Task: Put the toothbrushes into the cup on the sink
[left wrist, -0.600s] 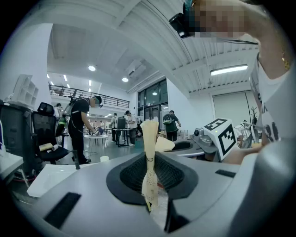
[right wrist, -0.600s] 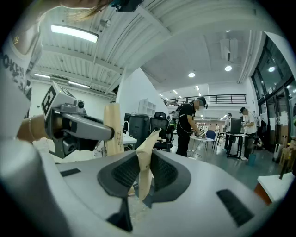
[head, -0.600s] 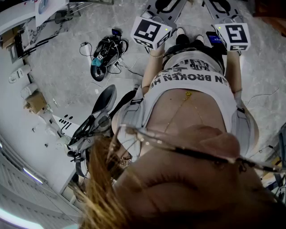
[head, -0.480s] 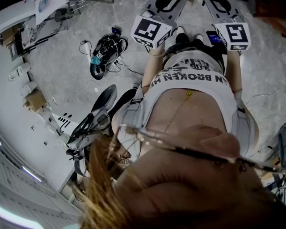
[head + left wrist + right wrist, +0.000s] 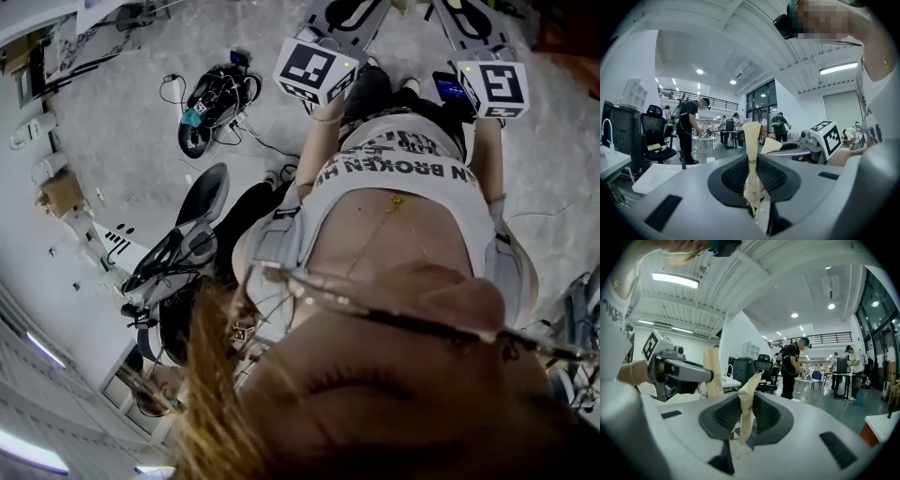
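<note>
My left gripper [image 5: 753, 187] is shut on a cream paper-wrapped toothbrush [image 5: 751, 154] that stands upright between its pads. My right gripper [image 5: 743, 427] is shut on a second cream wrapped toothbrush [image 5: 746, 404], which leans slightly right. In the head view both grippers are held level in front of the person's waist, the left marker cube [image 5: 316, 70] and the right marker cube [image 5: 494, 87] side by side. From the right gripper view, the left gripper [image 5: 675, 371] is close by with its packet [image 5: 712, 373]. No cup or sink is in view.
A bundle of black gear and cables [image 5: 211, 103] lies on the marbled floor. An office chair [image 5: 202, 206] stands beside a white table [image 5: 56, 281] at the left. Several people [image 5: 689, 131] stand at tables far off in the hall.
The head view has shifted a little, so the floor gear and chair sit higher and further left. Both grippers keep their place and their packets.
</note>
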